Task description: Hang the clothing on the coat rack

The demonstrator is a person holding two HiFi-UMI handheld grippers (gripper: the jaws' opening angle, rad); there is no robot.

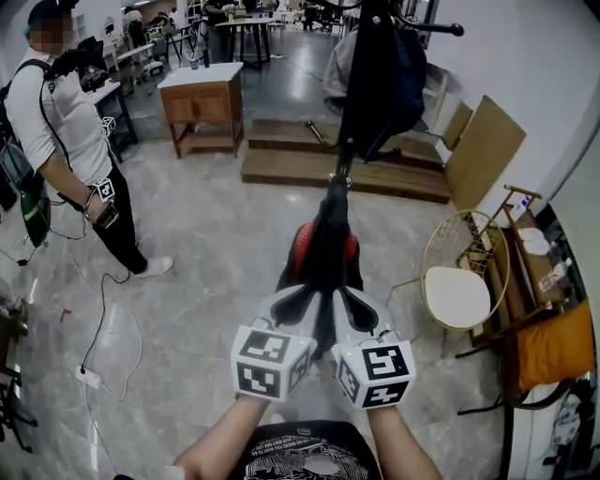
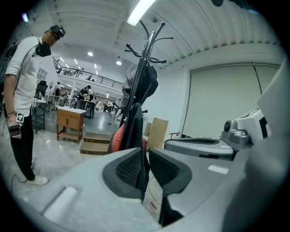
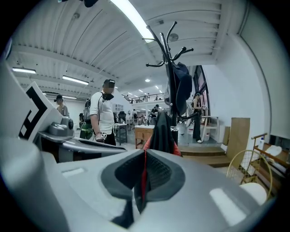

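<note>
Head view: the left tool (image 1: 298, 302) and the right tool (image 1: 358, 304) sit side by side, nearly touching, at the near end of a black and red jacket (image 1: 326, 234). The jacket is drawn into a narrow band. Its long axis runs straight away from the tools toward the foot of the coat rack (image 1: 434, 28), with the free end pointing at the rack. The rack stands dead ahead and already carries dark clothing (image 1: 386, 75). Neither hand looks nearer to it than the other.

Left gripper view: this tool's jaws are drawn in on a thick fold of black cloth. The cloth lies against one pad, and only a sliver of gap shows beside the other. The jacket (image 2: 131, 127) hangs in front, its red part facing left, in line with the upright rack pole (image 2: 146, 59). The hooks are well above the tool.

Right gripper view: the jaws are pinched tight on a thin red edge of the jacket (image 3: 162, 131), which rises ahead. The rack (image 3: 168, 50) stands just beyond it, its free hooks high overhead.

My guess is that the coming move is forward and well upward, with both hands moving together.
</note>
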